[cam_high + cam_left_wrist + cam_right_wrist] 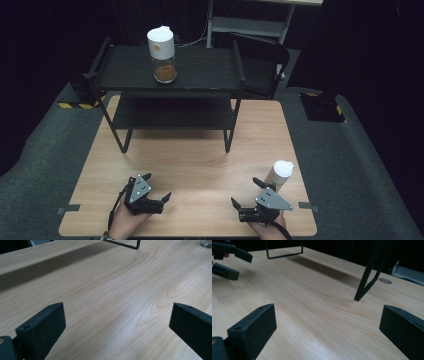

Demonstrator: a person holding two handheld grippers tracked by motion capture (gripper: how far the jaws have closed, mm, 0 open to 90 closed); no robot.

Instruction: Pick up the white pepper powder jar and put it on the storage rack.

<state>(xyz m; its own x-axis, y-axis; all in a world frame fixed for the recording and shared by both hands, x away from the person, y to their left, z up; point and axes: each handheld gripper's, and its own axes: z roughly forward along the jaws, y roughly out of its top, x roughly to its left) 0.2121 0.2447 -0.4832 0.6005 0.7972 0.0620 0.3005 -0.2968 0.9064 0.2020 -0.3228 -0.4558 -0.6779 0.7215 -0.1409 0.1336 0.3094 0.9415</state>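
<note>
Two hand-held grippers rest low over the near edge of a light wooden counter [200, 165], each with its jaws spread wide apart and nothing between them. The left gripper [159, 186] sits at the near left, held from below by a hand [127, 222]; the right gripper [246, 191] sits at the near right, just beside a small bottle [279, 174].

The bottle stands upright on the counter close to its right edge, touching neither jaw. It has a clear body and a white cap with a raised spout-like lip; whether anything is inside is too small to tell.

At the far side of the counter stands a black two-tier rack [172, 95]. On its top shelf, left of centre, a taller clear jar [163, 48] stands upright, capped in white with a small round mark on the lid, and a layer of brown powder lies at its bottom.

In the right gripper view the rack's slanted leg [367, 285] meets the wood grain at the far right, while the left gripper appears at the far left.
</note>
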